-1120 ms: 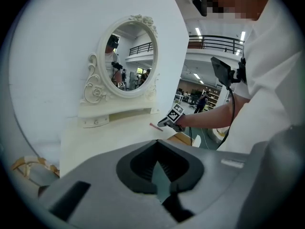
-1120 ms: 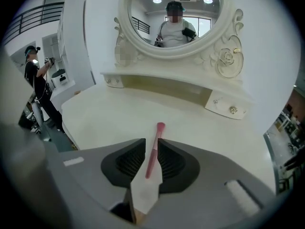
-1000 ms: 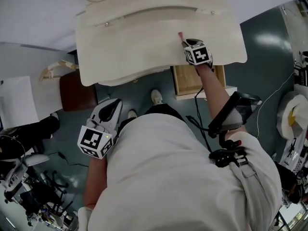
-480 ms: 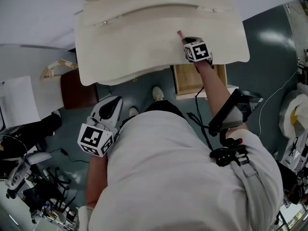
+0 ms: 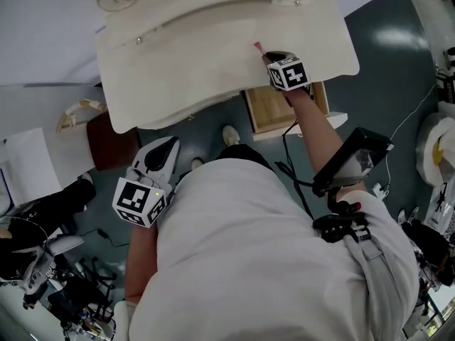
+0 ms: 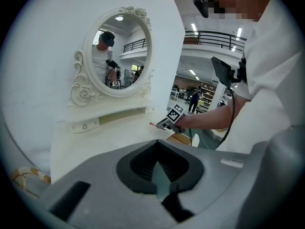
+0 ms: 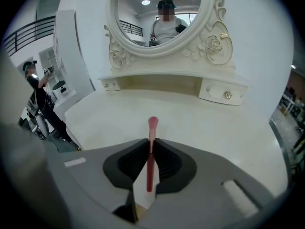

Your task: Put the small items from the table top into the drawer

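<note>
Your right tongs (image 7: 151, 146) had just been closing, and they pinched the pink stick (image 7: 152, 128) between their pads. Your left tongs (image 6: 156, 152) were shut with nothing in them. They hung low on the left, well away from the table (image 5: 199, 69).

I think you were at the lifting step — the stick was caught, but it was not in the drawer (image 5: 281, 109) yet. To do it well, it seemed best to keep the squeeze steady, since the stick was thin and could slip or spin. It seemed wise to lift it clear of the table top and bring it back over the near edge. Then you could go down into the open drawer before letting go.

The stick ran straight along the right tongs, with its round tip poking out past them toward the mirror (image 7: 162, 13). It sat over the near right part of the table. The drawer stood open just under that edge, near the tongs and lower.
</note>
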`<state>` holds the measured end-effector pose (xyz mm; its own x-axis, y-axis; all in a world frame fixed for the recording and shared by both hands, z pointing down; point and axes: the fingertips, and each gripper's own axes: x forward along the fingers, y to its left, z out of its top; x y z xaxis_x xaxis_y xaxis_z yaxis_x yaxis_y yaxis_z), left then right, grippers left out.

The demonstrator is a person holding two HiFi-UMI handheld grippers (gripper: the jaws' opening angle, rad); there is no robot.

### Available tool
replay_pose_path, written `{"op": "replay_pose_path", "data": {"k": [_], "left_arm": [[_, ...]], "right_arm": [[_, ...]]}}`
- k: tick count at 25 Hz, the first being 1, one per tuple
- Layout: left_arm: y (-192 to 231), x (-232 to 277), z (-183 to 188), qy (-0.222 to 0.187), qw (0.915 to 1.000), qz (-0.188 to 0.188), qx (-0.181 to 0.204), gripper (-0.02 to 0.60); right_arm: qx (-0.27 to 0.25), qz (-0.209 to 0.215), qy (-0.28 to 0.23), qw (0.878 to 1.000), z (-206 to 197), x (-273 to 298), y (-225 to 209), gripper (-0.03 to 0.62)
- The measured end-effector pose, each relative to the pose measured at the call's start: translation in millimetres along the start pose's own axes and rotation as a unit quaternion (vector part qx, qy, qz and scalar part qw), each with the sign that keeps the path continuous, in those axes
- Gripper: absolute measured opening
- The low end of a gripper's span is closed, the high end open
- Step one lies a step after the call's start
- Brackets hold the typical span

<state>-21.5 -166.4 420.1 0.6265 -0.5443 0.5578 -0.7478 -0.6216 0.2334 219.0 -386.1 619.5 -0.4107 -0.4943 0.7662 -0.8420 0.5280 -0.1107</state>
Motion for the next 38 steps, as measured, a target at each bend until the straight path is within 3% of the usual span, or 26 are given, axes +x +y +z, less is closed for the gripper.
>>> {"op": "replay_pose_path", "data": {"k": [13,21,38], "left_arm": [[-37.3,23.4,7.0,0.005,0.9980,-0.053,0.033,0.002],[-45.3,40.6,6.3,0.012,0.9962,-0.075,0.044,0.002],[-46.8,25.7,3.3,0.012,0.9979,-0.053,0.036,0.002]], "right_arm": [[0.028,0.013,0.001,1.000,-64.2,-56.1,9.7,0.044],[0.035,0.033,0.022,0.999,-106.2,-59.0,25.6,0.044],[-0.022,0.060,0.110,0.992,-163.9,-30.8,46.9,0.044]]}}
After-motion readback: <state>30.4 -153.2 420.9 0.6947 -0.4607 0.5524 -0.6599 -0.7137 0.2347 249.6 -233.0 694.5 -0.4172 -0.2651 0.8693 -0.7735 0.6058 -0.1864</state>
